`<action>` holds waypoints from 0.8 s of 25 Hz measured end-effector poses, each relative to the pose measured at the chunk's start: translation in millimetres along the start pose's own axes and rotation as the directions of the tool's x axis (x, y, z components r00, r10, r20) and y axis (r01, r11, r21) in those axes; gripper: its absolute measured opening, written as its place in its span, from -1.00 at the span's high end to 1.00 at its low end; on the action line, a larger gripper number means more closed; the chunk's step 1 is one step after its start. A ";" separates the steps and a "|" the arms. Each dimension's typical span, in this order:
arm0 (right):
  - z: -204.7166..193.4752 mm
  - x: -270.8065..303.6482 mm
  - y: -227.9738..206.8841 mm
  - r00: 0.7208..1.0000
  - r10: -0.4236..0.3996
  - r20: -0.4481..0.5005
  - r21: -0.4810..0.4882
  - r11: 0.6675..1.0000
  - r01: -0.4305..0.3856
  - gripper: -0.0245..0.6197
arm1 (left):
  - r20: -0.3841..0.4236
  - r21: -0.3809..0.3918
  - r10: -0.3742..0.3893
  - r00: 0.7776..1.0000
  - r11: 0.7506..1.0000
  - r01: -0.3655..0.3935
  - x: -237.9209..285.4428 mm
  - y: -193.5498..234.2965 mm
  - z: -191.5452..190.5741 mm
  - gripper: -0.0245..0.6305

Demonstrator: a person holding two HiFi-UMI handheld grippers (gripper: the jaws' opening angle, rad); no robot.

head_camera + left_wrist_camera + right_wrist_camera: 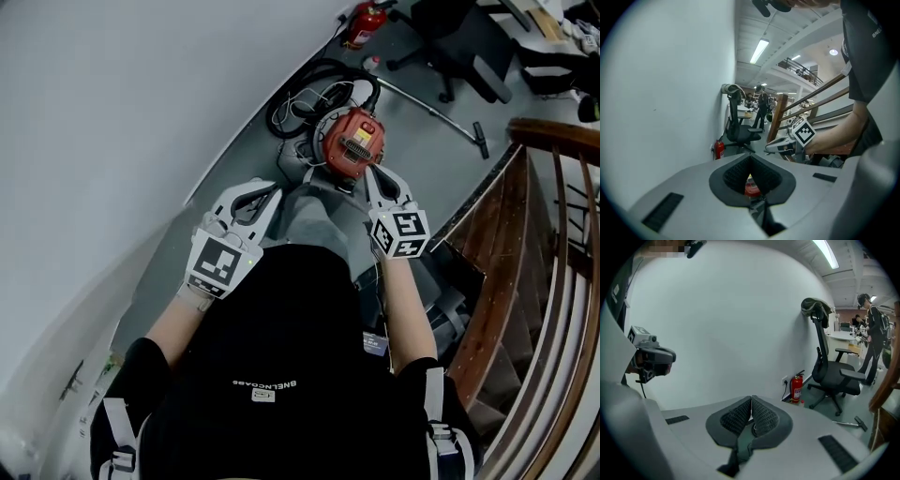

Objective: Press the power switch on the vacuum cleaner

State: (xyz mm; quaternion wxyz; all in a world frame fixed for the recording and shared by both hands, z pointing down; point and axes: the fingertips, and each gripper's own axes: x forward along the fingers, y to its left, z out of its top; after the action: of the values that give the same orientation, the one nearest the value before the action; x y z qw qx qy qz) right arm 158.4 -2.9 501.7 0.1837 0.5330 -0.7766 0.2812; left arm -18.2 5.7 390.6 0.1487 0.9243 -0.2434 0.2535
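The vacuum cleaner (352,141) is a red canister on the grey floor, with a black hose (302,94) coiled behind it. In the head view my right gripper (368,172) is shut, its tips over the canister's near edge. Whether they touch it I cannot tell. My left gripper (274,189) hangs to the left of the canister, clear of it. In the left gripper view the pads (733,177) stand a narrow gap apart, and the red vacuum cleaner (751,187) shows through that gap. The right gripper view has the pads (765,417) pressed together, empty.
A white wall runs along the left. A fire extinguisher (366,23) and a black office chair (459,37) stand beyond the vacuum. The metal wand (441,111) lies on the floor to the right. A wooden stair railing (534,234) borders the right side.
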 end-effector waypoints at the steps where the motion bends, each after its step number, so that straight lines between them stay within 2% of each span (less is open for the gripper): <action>1: -7.4 6.6 -10.3 1.000 -0.008 -0.020 -0.002 1.000 0.008 0.84 | -0.016 -0.002 0.000 1.000 1.000 0.000 7.2 -0.3 -3.4 0.88; 9: -59.2 59.0 -90.8 0.985 -0.067 -0.157 -0.010 0.998 0.067 0.84 | -0.117 -0.024 0.011 0.993 1.000 -0.014 60.9 10.3 -24.4 0.88; 13: -82.9 84.5 -125.9 0.976 -0.079 -0.202 0.003 0.997 0.081 0.84 | -0.166 0.014 0.031 0.986 0.999 -0.029 83.6 17.5 -32.8 0.88; 20: -131.2 130.7 -181.1 0.950 -0.112 -0.291 -0.024 0.994 0.110 0.84 | -0.211 -0.038 0.003 0.977 0.999 -0.011 124.2 17.6 -54.1 0.88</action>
State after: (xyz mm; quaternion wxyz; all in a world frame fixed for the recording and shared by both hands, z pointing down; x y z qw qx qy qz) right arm 277.5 -64.2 723.4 0.3136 0.5281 -0.7107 0.3431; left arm 44.6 -34.1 505.2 0.1906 0.8883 -0.2342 0.3460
